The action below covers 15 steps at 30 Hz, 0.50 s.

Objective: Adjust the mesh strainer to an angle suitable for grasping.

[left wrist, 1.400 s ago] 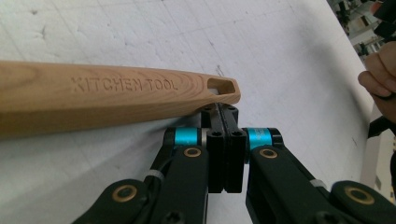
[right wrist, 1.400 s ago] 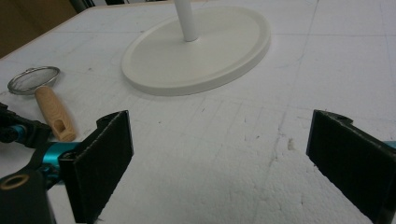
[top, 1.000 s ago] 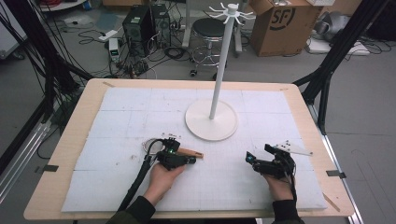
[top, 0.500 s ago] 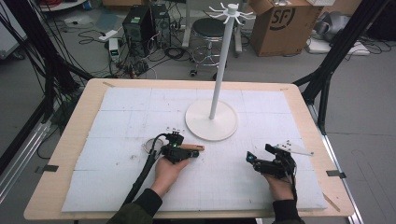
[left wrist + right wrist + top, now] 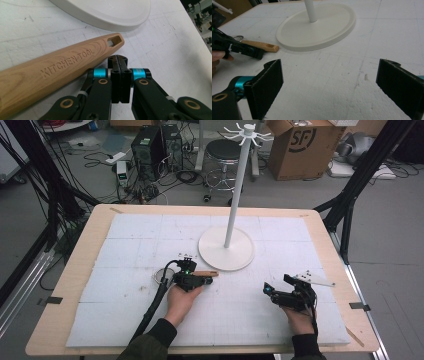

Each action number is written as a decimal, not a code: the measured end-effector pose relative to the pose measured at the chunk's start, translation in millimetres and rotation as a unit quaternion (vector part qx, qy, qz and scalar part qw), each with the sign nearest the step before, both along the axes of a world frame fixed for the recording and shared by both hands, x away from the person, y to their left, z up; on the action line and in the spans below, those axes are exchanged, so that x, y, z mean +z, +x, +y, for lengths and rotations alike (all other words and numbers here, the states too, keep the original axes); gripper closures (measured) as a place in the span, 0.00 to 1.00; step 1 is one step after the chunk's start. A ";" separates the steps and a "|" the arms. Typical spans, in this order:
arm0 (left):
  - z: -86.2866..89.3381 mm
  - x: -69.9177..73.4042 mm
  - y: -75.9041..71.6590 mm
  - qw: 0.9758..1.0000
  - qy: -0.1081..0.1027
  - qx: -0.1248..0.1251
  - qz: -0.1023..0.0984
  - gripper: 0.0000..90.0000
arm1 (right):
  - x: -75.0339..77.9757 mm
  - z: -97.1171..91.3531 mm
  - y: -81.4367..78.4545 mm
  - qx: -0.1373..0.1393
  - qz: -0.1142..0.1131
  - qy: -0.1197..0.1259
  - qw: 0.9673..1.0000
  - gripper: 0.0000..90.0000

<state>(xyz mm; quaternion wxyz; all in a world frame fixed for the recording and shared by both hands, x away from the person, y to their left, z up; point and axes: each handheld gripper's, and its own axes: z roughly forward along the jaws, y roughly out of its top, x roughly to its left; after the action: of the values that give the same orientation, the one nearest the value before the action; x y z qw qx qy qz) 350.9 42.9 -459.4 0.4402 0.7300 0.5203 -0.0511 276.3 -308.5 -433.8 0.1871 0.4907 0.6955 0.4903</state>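
A wooden handle (image 5: pixel 62 67) stamped KITCHEN TOOL lies flat on the white foam mat, its slotted end toward the white stand's round base (image 5: pixel 226 249). At the handle's other end is a round metal head (image 5: pixel 161 274). My left gripper (image 5: pixel 117 58) rests beside the handle with its jaws pressed together and nothing between them; from above, this left gripper (image 5: pixel 202 281) points right, just in front of the handle (image 5: pixel 207 274). My right gripper (image 5: pixel 329 82) stands wide open over bare mat, and the high view shows this right gripper (image 5: pixel 276 284) at the front right.
The stand's white pole (image 5: pixel 235 195) rises from the base to a ring of hooks (image 5: pixel 246 131). The foam mat (image 5: pixel 125 240) covers most of the wooden table (image 5: pixel 80 265). A black cable (image 5: pixel 155 305) trails from the left gripper toward the front edge.
The left hand and its gripper have edged slightly farther up the table, next to the wooden handle. The right hand has kept still.
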 end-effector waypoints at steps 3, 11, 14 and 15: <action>3.4 1.4 0.5 1.000 0.000 -0.001 -0.001 1.00 | -1.4 -0.7 1.0 -0.003 0.002 -0.003 1.000 0.07; 26.3 15.0 1.2 1.000 -0.018 0.014 -0.011 1.00 | -2.5 -0.3 1.8 -0.004 0.006 -0.008 1.000 0.07; 42.0 17.0 5.1 0.999 -0.017 0.035 -0.017 1.00 | -2.4 0.3 1.4 -0.003 0.006 -0.008 1.000 0.07; 47.1 17.4 6.5 0.999 -0.015 0.041 -0.017 1.00 | -2.4 0.3 1.4 -0.004 0.005 -0.010 1.000 0.07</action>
<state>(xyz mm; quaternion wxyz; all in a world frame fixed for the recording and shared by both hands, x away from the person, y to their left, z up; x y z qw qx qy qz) 357.4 89.9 -441.9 0.4616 0.7017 0.5419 -0.0286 277.7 -308.2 -436.2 0.1904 0.4939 0.6995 0.4801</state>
